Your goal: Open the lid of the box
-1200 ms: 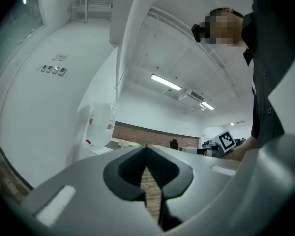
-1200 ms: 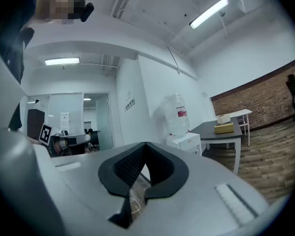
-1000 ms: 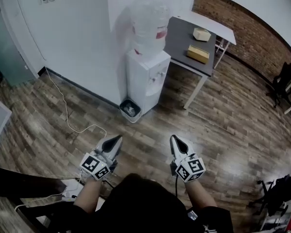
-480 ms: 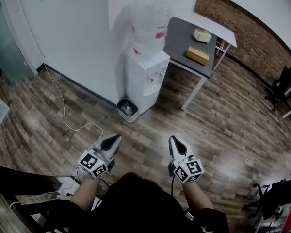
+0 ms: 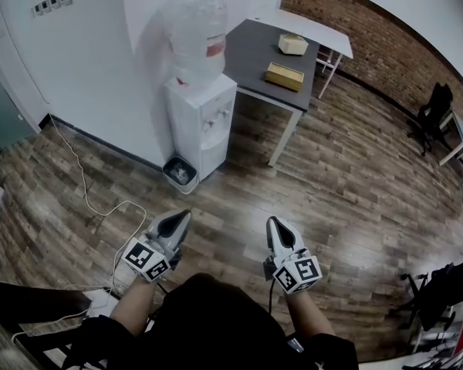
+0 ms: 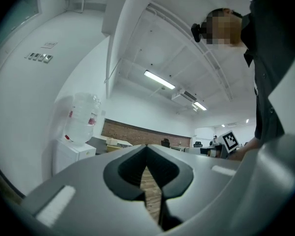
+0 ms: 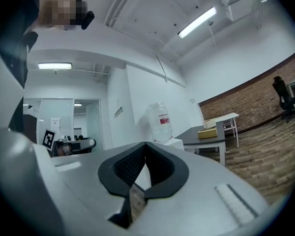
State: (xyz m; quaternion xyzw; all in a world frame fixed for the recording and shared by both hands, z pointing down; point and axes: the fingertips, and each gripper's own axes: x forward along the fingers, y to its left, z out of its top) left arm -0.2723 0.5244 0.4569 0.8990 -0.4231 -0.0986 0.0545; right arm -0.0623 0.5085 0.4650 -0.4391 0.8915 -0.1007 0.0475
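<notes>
Two boxes lie on the dark grey table [image 5: 251, 52] far ahead: a yellow-brown box [image 5: 284, 75] near its front edge and a paler cream box [image 5: 292, 45] behind it. The right gripper view shows the yellow-brown box [image 7: 207, 133] small and far off. My left gripper [image 5: 182, 216] and right gripper [image 5: 275, 222] are held side by side over the wood floor, well short of the table. Both point forward, jaws shut with nothing between them.
A white water dispenser [image 5: 199, 122] with a large bottle [image 5: 194, 38] stands against the wall left of the table, a small bin [image 5: 179, 174] at its foot. A white cable [image 5: 85, 187] trails over the floor. A white table [image 5: 309, 28] stands behind; black chairs [image 5: 430, 112] at right.
The view has shifted: the dispenser, table and boxes now sit further left and nearer in the head view. Both grippers moved forward with the person and stayed shut.
</notes>
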